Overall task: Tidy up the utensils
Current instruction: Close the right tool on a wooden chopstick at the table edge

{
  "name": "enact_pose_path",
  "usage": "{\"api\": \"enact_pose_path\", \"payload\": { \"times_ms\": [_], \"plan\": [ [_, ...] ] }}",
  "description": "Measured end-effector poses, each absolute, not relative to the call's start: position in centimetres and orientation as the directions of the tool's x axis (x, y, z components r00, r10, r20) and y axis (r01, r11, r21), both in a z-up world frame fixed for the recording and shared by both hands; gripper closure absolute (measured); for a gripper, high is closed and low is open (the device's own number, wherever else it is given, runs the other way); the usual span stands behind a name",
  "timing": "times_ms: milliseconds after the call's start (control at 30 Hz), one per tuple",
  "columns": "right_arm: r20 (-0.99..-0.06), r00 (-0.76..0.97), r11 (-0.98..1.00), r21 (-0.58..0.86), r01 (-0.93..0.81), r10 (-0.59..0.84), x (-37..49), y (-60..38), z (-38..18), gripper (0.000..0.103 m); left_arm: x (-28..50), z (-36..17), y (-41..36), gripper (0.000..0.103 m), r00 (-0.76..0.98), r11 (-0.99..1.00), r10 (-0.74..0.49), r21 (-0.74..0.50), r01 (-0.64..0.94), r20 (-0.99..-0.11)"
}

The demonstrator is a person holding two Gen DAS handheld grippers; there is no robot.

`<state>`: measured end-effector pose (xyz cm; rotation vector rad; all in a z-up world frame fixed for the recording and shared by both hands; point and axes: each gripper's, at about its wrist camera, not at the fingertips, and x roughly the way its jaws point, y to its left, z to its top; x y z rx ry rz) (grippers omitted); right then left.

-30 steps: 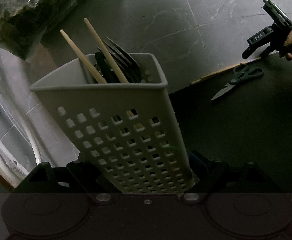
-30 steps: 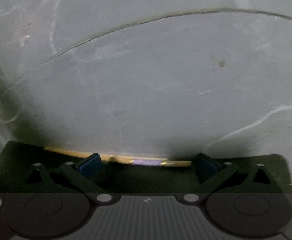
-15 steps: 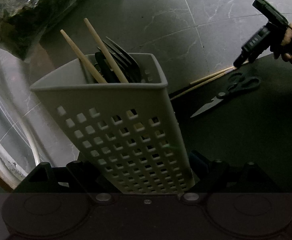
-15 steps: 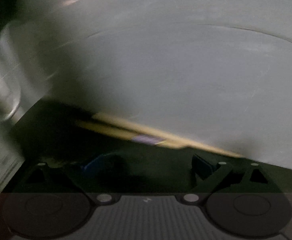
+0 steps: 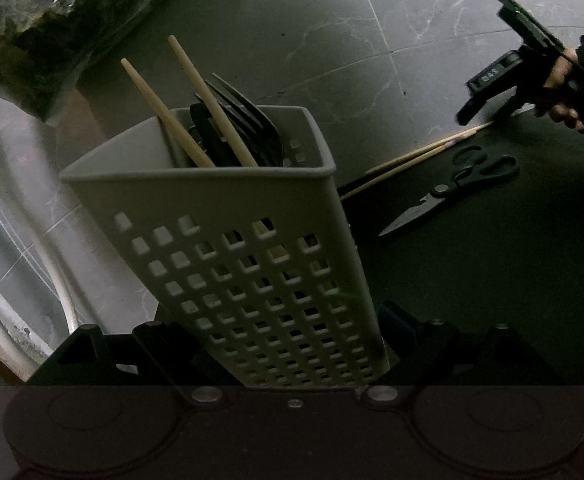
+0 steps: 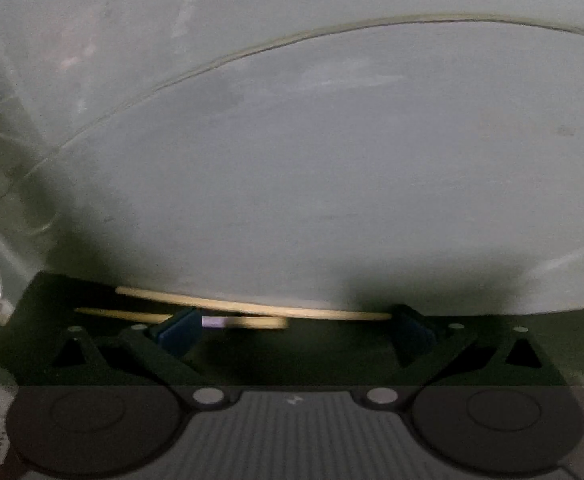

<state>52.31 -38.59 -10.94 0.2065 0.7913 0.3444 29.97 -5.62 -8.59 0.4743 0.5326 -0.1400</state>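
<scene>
Chopsticks [image 6: 252,312] shifted; only left wrist shows scissors [image 5: 452,192], holder [image 5: 252,264].

— What's the left gripper [image 5: 292,344] got?

— A pale perforated caddy [image 5: 252,264], clamped near its base, tilted. Two wooden chopsticks [image 5: 164,112] and dark forks [image 5: 252,120] stick out the top.

— And off to the right?

— Black scissors [image 5: 452,192] lie on the dark mat [image 5: 492,272], two more chopsticks [image 5: 412,158] just beside them. The right gripper [image 5: 488,92] hovers over their far ends.
</scene>
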Motion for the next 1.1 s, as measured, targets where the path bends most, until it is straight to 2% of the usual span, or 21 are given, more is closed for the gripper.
{"api": "enact_pose_path", "payload": {
  "times_ms": [233, 333, 633, 733, 900, 967, 1000, 1100],
  "plan": [
    [-0.693, 0.474, 0.818, 0.31, -0.485, 0.544, 52.2, -31.9, -10.6, 0.002, 29.8, -8.6, -5.5, 0.013, 0.857, 0.885, -0.004, 0.398, 0.244, -0.516],
    [-0.715, 0.434, 0.788, 0.268, -0.554, 0.548, 51.5, -29.6, -10.0, 0.005, 29.8, -8.6, -5.6, 0.013, 0.858, 0.886, 0.0, 0.398, 0.239, -0.514],
    [-0.686, 0.538, 0.837, 0.2, -0.509, 0.491, 53.4, -27.8, -10.3, 0.005, 30.0, -8.7, -5.9, 0.013, 0.856, 0.886, 0.0, 0.398, 0.24, -0.516],
    [-0.685, 0.528, 0.834, 0.221, -0.506, 0.502, 53.9, -27.8, -11.3, 0.0, 30.0, -8.7, -5.8, 0.013, 0.856, 0.886, -0.001, 0.396, 0.24, -0.516],
    [-0.722, 0.468, 0.813, 0.225, -0.538, 0.51, 54.0, -26.6, -11.9, 0.0, 29.9, -8.7, -5.8, 0.013, 0.857, 0.886, -0.007, 0.395, 0.244, -0.515],
    [-0.744, 0.405, 0.78, 0.244, -0.576, 0.532, 53.7, -26.4, -11.4, 0.002, 29.8, -8.6, -5.7, 0.013, 0.857, 0.886, -0.009, 0.394, 0.246, -0.515],
    [-0.749, 0.377, 0.766, 0.263, -0.586, 0.545, 53.5, -26.4, -11.2, 0.006, 29.8, -8.6, -5.7, 0.013, 0.857, 0.886, -0.01, 0.393, 0.246, -0.515],
    [-0.742, 0.433, 0.789, 0.206, -0.579, 0.512, 52.6, -27.1, -10.1, 0.007, 29.7, -8.6, -5.6, 0.013, 0.858, 0.887, -0.008, 0.392, 0.243, -0.514]
  ]
}}
